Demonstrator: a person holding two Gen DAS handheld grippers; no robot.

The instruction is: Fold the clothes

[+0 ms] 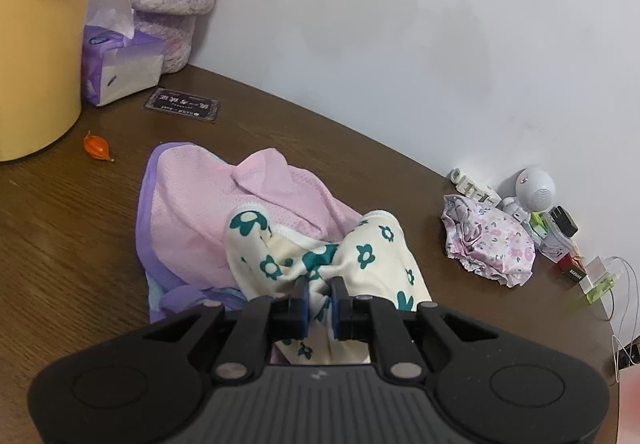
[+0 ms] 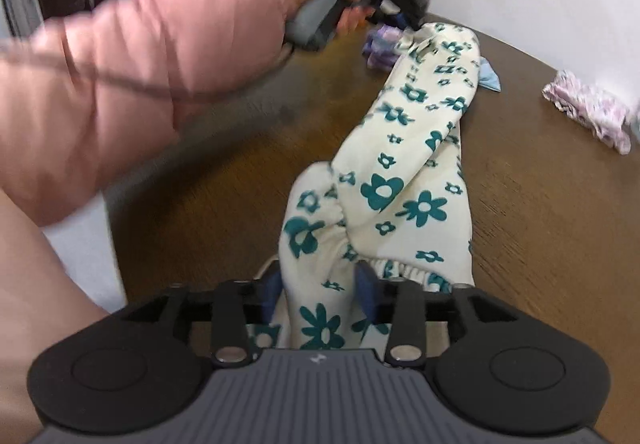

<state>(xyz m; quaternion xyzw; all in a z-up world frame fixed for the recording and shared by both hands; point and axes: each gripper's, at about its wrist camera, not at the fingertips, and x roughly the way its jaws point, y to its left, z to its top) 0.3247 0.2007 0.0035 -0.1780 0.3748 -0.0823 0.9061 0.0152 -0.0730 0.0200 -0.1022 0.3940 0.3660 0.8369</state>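
A cream garment with teal flowers (image 1: 360,252) lies stretched across the brown table (image 1: 80,244), partly over a pink mesh garment with purple trim (image 1: 188,211). My left gripper (image 1: 322,296) is shut, pinching a bunched end of the flowered garment. In the right wrist view that same garment (image 2: 416,147) runs from my right gripper (image 2: 320,280) to the left gripper (image 2: 404,17), which a hand in a pink sleeve (image 2: 120,63) holds at the far end. The right gripper's jaws stand apart, with the elastic-waist end loose between its fingers (image 2: 366,284).
A yellow bucket (image 1: 40,43), a purple tissue pack (image 1: 120,63), a dark card (image 1: 182,105) and a small orange object (image 1: 96,145) sit at the back left. A crumpled lilac floral cloth (image 1: 488,248), a white round figure (image 1: 534,187), small boxes and cables crowd the right edge by the wall.
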